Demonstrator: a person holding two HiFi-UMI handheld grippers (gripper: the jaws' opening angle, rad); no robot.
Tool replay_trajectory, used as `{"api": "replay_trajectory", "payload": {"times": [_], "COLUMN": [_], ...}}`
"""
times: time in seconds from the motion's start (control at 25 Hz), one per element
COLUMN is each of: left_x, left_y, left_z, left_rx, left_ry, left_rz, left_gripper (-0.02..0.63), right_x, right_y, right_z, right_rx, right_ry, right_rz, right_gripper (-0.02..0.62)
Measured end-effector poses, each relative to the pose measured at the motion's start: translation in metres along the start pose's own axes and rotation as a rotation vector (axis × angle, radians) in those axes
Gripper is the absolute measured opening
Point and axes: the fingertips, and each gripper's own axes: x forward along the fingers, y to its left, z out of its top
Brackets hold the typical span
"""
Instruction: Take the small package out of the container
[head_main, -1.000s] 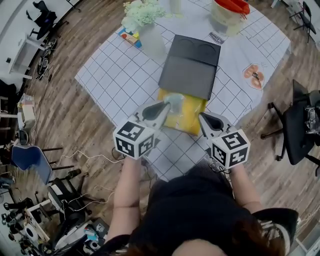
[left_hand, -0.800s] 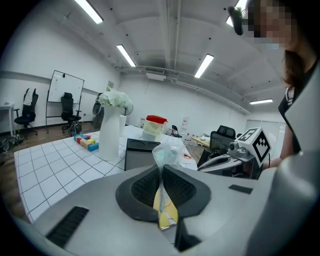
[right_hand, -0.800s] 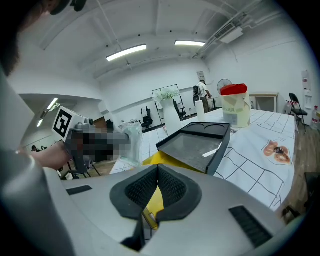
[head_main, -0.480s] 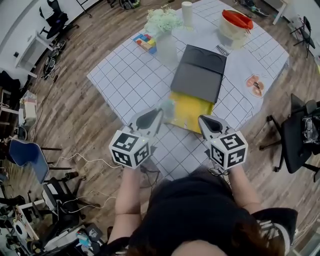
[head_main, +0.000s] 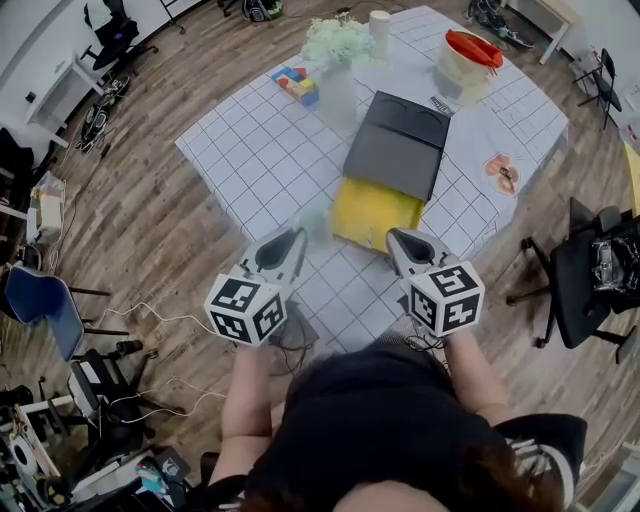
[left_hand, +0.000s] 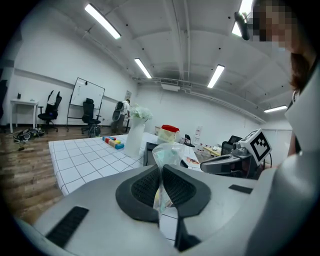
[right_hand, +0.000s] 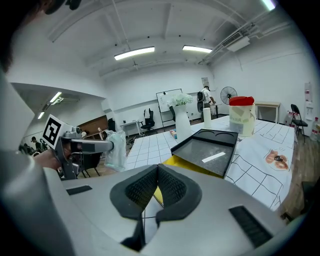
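The small package is a clear, pale plastic bag. My left gripper is shut on it and holds it in the air, just left of the yellow container. In the left gripper view the bag sticks up from between the closed pads. The left gripper with the bag also shows at the left of the right gripper view. A black tray lies over the container's far part. My right gripper hovers at the container's near right corner, shut with nothing in it.
On the white gridded tablecloth stand a vase of flowers, coloured toy blocks, a red-lidded tub and a white cup. A food picture lies right. A black office chair stands beside the table.
Both grippers have drawn back toward the table's near edge. The left one has carried the package off the yellow container and out to its left.
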Motion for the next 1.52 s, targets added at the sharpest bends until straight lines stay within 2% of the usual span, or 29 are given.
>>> {"api": "replay_trajectory", "payload": {"times": [0.52,1.52], "left_x": [-0.032,-0.043], "left_y": [0.008,0.0], "left_z": [-0.024,-0.029], "left_rx": [-0.045,-0.047], "left_ry": [0.018,0.016], "left_rz": [0.029,0.028], "left_gripper": [0.046,0.046], "right_x": [-0.01,-0.021], "right_y": [0.017,0.022], "right_z": [-0.005,-0.007], "right_rx": [-0.002,0.003], "right_ry": [-0.007,-0.02], "right_rz": [-0.04,-0.045], "right_gripper": [0.014,0.014]}}
